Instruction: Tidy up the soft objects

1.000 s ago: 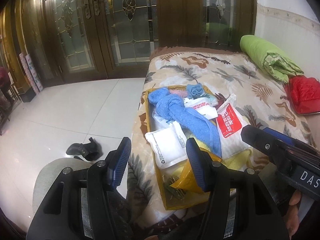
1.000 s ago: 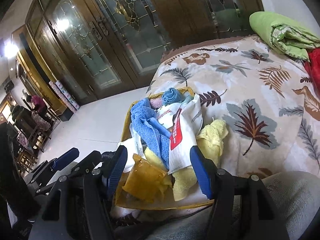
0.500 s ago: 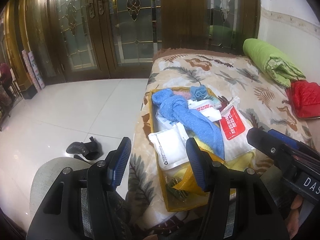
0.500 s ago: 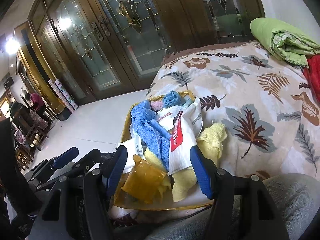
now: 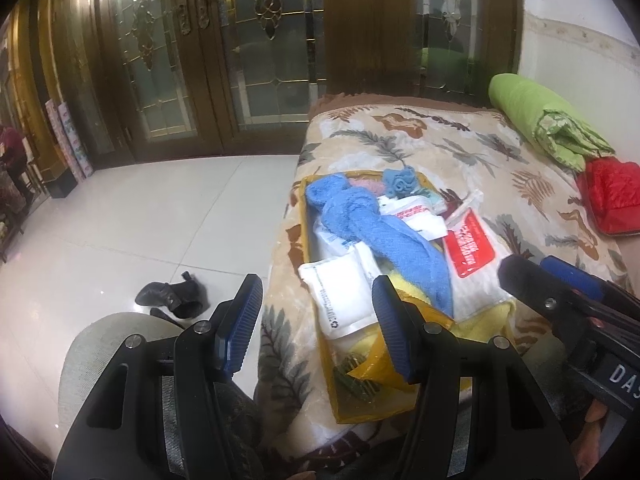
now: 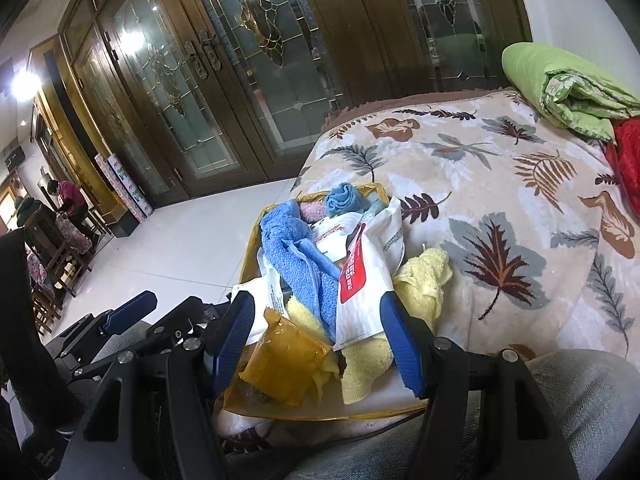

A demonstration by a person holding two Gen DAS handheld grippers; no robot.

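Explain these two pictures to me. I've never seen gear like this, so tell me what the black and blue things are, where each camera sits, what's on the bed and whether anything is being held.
No robot here: a person holds a hand-held two-finger gripper in each hand, with a wide-angle camera on each looking along its fingers. One picture is from the left gripper, the other from the right gripper. The blue parts are the finger pads. Both stand open and hold nothing.

On the leaf-patterned blanket lies a yellow-edged clear bag heaped with a blue towel, a yellow towel, white packets and a red-labelled packet. Farther back are a folded green quilt and a red quilted item.
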